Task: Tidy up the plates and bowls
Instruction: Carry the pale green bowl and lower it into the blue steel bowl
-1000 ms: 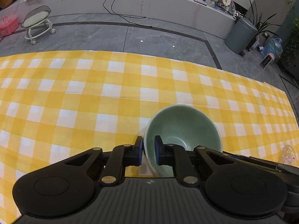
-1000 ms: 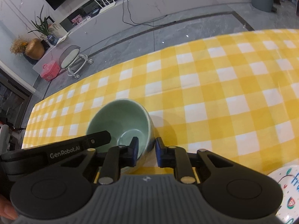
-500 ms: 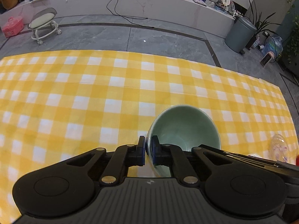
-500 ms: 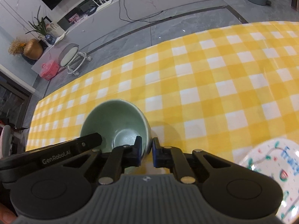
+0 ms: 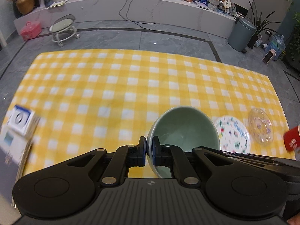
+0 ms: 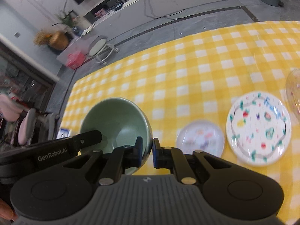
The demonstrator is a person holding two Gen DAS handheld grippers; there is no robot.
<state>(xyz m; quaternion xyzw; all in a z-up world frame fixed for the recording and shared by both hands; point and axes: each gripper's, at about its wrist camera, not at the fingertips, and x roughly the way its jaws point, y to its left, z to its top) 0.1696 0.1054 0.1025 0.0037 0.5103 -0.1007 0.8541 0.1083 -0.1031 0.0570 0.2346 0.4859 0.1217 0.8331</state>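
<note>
Two grippers share one bowl here, and we take the left wrist view first. Our left gripper sits low in the centre of the frame, its jaws clenched on the near left rim of the green bowl, one pad outside the wall and one inside. The bowl is tilted, its mouth turned up toward the lens, above the yellow checked cloth. At lower right a flowered plate lies on the cloth, with a clear dish just beyond it and a red can at the frame's right edge. A blurred white box sits at the left edge.

In the right wrist view, our right gripper is at lower centre, jaws grasping the bowl's right rim. The other gripper's black finger reaches into the bowl from the left. On the cloth to the right lie a small clear dish and, beside it, the flowered plate. Whether those two touch we cannot tell through the blur.
</note>
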